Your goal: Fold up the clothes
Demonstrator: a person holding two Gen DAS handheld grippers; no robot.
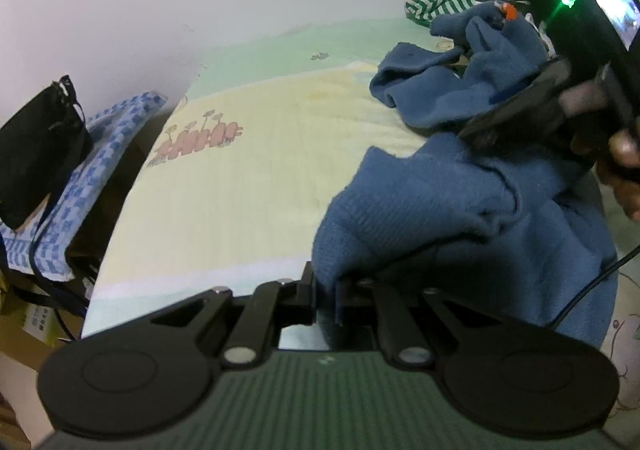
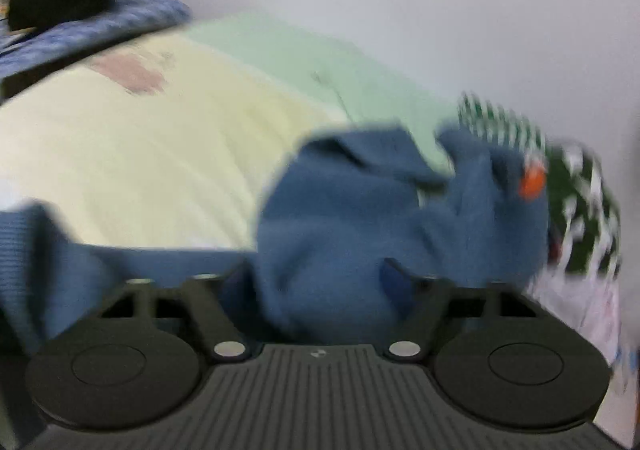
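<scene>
My left fingers point(image 1: 325, 292) stay clamped... no: they pinch the blue sweater point(image 1: 460, 217) at the bed's point(image 1: 248, 177) near edge. My right fingers point(image 2: 320, 282) stand apart, sweater bunched between them.

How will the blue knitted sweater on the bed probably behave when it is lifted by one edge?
The blue sweater will probably flop: it already sags in deep folds from the left gripper. It looks thick-knit, so fairly heavy and unlikely to slip. Loose parts would likely drag across the bed sheet.
</scene>
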